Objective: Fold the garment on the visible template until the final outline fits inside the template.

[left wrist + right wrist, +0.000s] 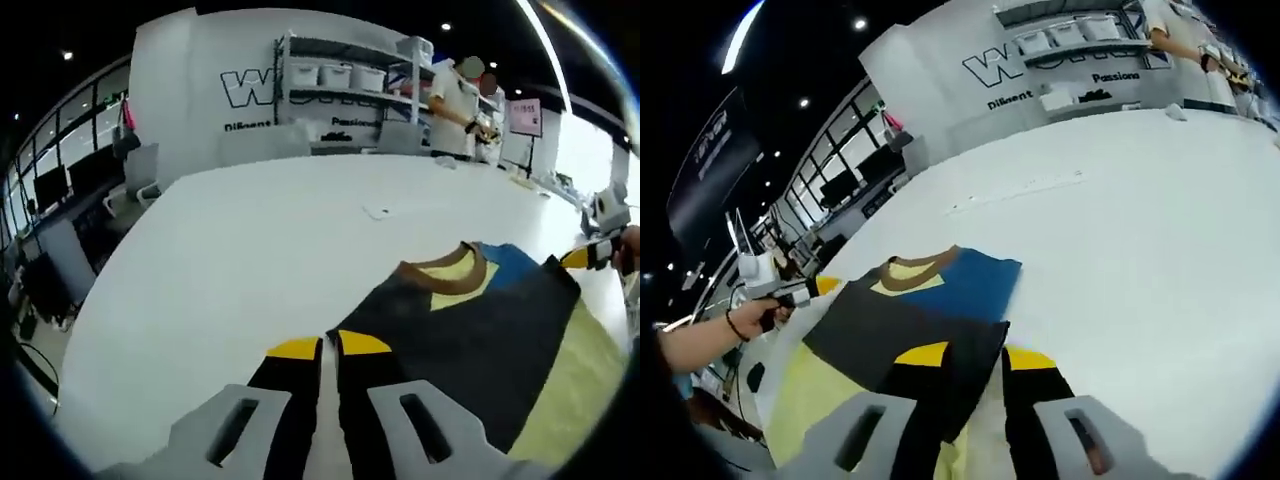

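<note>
Now the garment [480, 330] lies partly folded on the white desk [250, 260]. Left hand-held gripper [329, 347] sits at its edge, jaws nearly closed, seemingly not pinching cloth. Right hand-held gripper [975, 355] hovers over the opposite edge, jaws slightly apart, grasp unclear.

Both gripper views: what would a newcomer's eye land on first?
The dark grey, blue and pale yellow T-shirt with a brown collar, spread on the big white table. Next, the yellow-tipped black jaws: the left gripper at the shirt's edge, the right gripper with one jaw over the fabric.
</note>
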`<action>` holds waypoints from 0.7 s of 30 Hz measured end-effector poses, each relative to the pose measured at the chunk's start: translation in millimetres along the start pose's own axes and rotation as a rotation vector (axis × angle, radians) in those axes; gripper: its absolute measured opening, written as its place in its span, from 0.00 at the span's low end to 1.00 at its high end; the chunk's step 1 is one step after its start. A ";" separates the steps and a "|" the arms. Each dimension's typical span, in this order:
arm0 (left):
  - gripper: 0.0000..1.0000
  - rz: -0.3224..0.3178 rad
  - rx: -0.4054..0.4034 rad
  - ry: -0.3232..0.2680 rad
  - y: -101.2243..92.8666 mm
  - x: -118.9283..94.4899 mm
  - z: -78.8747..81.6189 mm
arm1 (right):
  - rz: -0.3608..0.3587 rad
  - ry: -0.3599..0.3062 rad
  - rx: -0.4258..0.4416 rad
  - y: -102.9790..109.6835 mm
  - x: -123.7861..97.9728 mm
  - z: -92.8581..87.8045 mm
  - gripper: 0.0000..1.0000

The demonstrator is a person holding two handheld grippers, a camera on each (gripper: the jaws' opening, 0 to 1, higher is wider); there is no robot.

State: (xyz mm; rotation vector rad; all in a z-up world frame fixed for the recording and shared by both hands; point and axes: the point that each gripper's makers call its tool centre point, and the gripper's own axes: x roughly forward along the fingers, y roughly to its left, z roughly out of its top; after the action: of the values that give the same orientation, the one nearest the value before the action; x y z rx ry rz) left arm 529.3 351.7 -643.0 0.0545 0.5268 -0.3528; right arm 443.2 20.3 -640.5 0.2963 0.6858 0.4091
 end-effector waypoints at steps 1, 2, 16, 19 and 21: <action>0.03 0.000 0.005 0.000 0.1 -2.9 0.5 | -0.018 -0.005 -0.011 -3.5 -3.3 2.2 0.18; 0.04 0.002 0.022 -0.002 -0.9 -7.2 1.9 | -0.020 -0.006 -0.011 -3.5 -4.3 2.6 0.17; 0.20 -0.009 0.057 -0.118 -15.0 -55.3 26.1 | -0.109 0.011 -0.141 0.7 -29.9 -1.7 0.37; 0.25 -0.015 0.057 -0.129 -19.1 -62.2 29.6 | -0.104 0.006 -0.148 3.9 -33.7 -0.9 0.44; 0.27 -0.016 0.058 -0.138 -20.7 -65.1 31.3 | -0.101 0.003 -0.152 5.2 -35.0 -0.2 0.51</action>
State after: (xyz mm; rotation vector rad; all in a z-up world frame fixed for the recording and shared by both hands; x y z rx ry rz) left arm 484.8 348.4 -582.5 0.0816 0.3810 -0.3847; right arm 417.2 8.8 -619.4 0.1170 0.6660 0.3631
